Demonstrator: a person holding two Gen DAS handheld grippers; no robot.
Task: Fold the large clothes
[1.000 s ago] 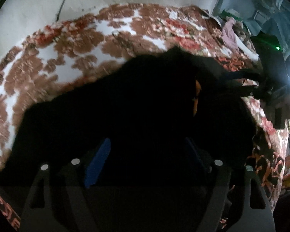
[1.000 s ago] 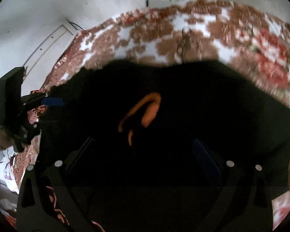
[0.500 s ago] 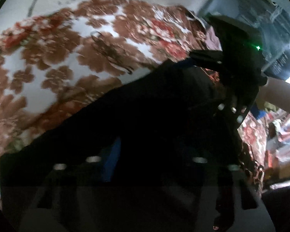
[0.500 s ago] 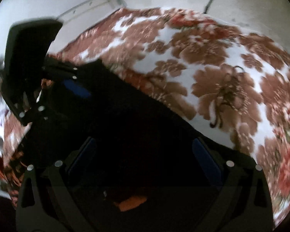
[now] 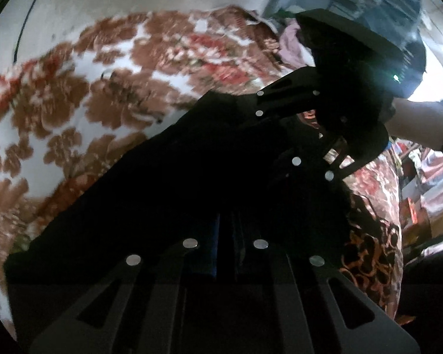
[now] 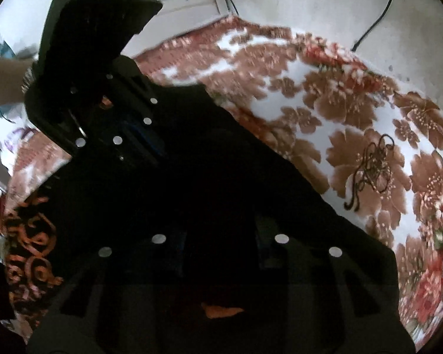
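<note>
My left gripper (image 5: 226,244) is closed tight on the black garment (image 5: 177,183); my right gripper (image 6: 220,244) pinches it too, over the floral blanket (image 6: 354,124).

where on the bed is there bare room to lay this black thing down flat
Bare floral blanket lies between the black garment's far edge and the wall, broken only by a small dark squiggle. In the left wrist view, blanket is also open to the garment's left. Crowded: the side where both grippers meet, and the clutter behind.
</note>
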